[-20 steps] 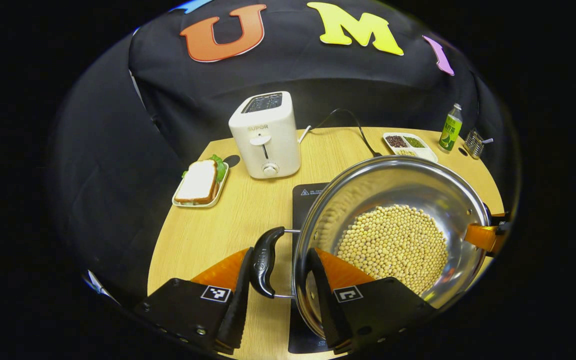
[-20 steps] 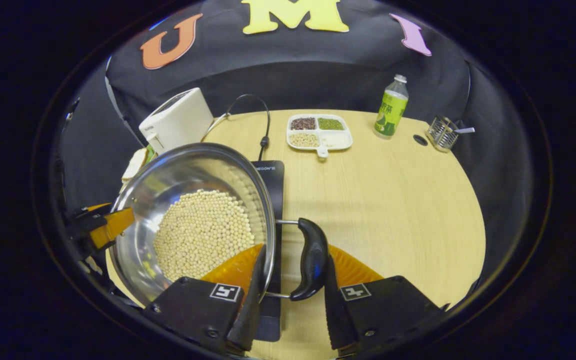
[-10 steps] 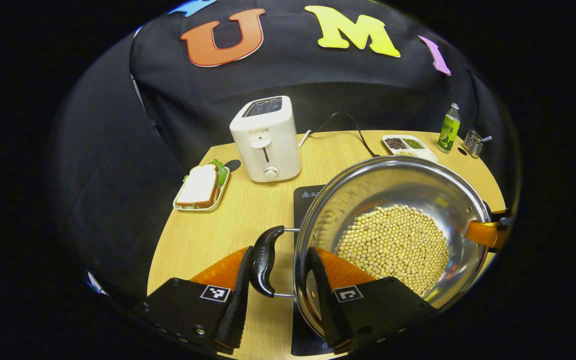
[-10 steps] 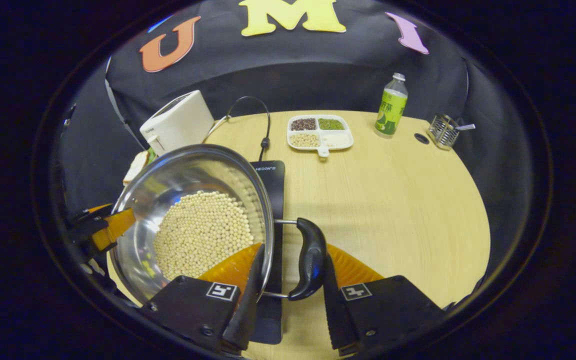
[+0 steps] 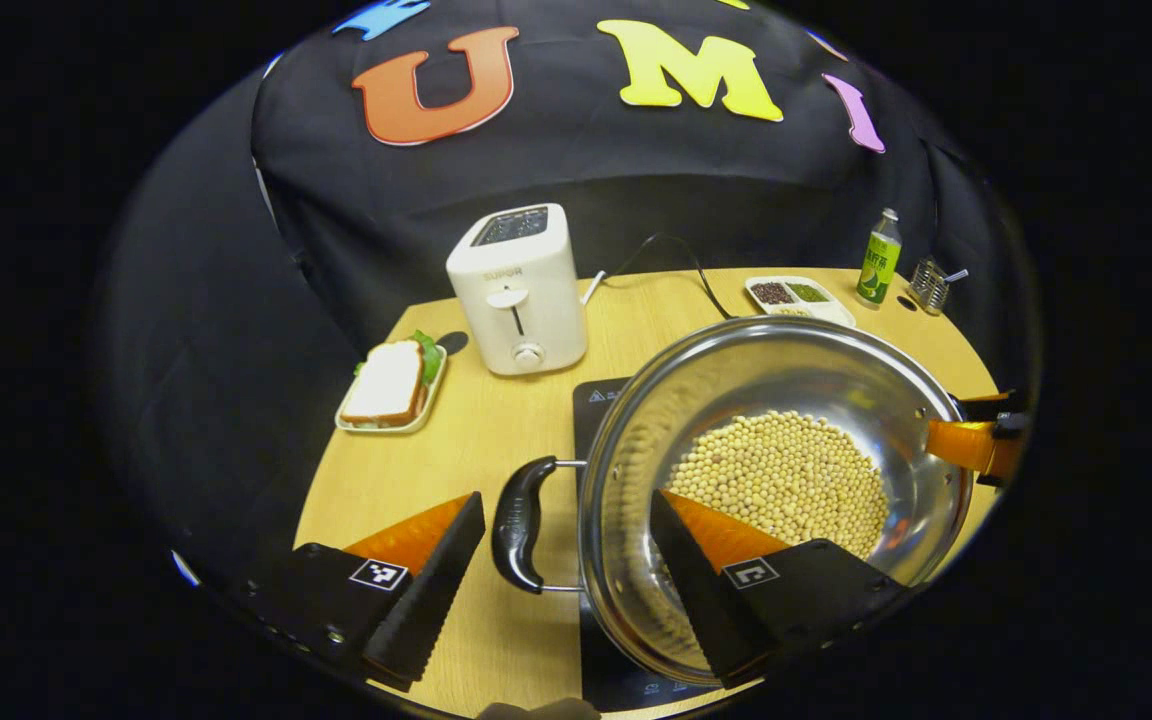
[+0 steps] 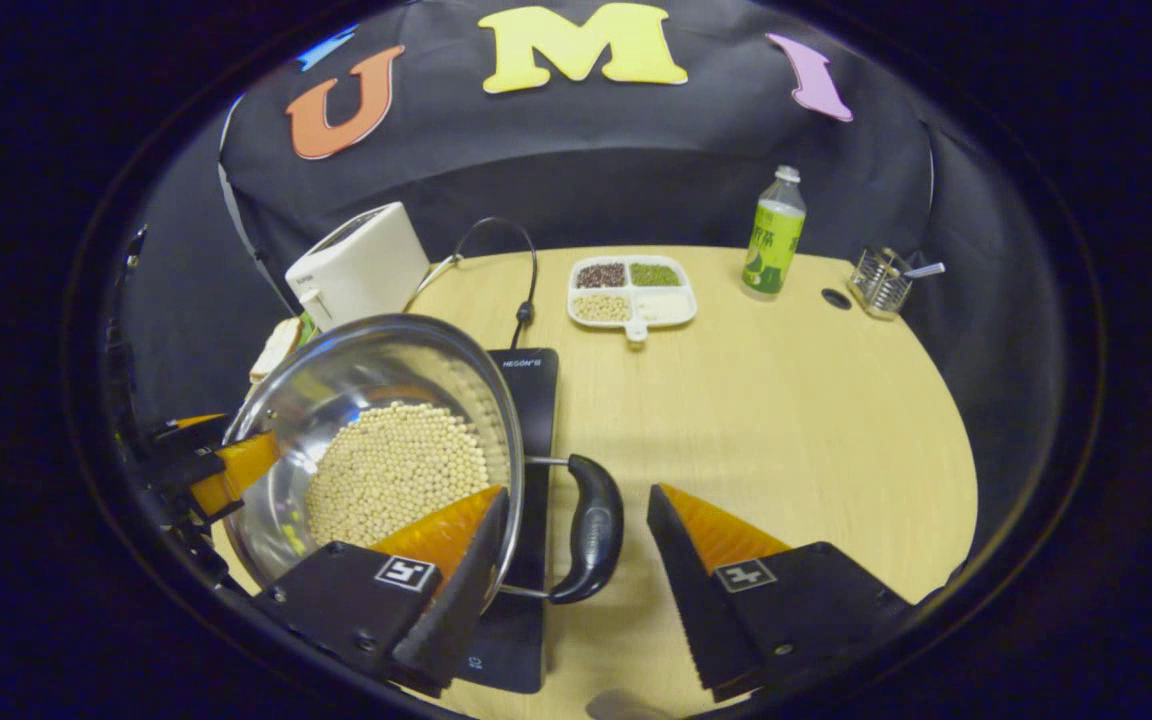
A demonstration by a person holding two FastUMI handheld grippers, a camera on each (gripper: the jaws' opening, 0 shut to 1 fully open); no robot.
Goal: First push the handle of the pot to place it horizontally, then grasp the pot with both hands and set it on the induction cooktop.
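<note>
A steel pot (image 5: 696, 390) holding soybeans (image 5: 776, 480) rests on the black induction cooktop (image 5: 598, 400). My left gripper (image 5: 567, 496) stands open, its fingers apart on either side of the pot's black left handle (image 5: 514, 525), one finger reaching over the rim. In the right gripper view the pot (image 6: 356, 375) is at the left on the cooktop (image 6: 534, 400). My right gripper (image 6: 579, 489) is open around the black right handle (image 6: 591, 530), touching nothing. Each view catches the other gripper at the pot's far side.
A white toaster (image 5: 518, 290) and a sandwich on a plate (image 5: 388, 385) stand behind and left of the cooktop. At the back are a divided dish of beans (image 6: 629, 288), a green bottle (image 6: 774, 235) and a wire holder (image 6: 876, 280). Bare wooden table (image 6: 786, 420) lies right of the pot.
Both grippers were shut on the pot's handles and have now opened, letting go. The pot has come down onto the cooktop, and both grippers have drawn back slightly.
</note>
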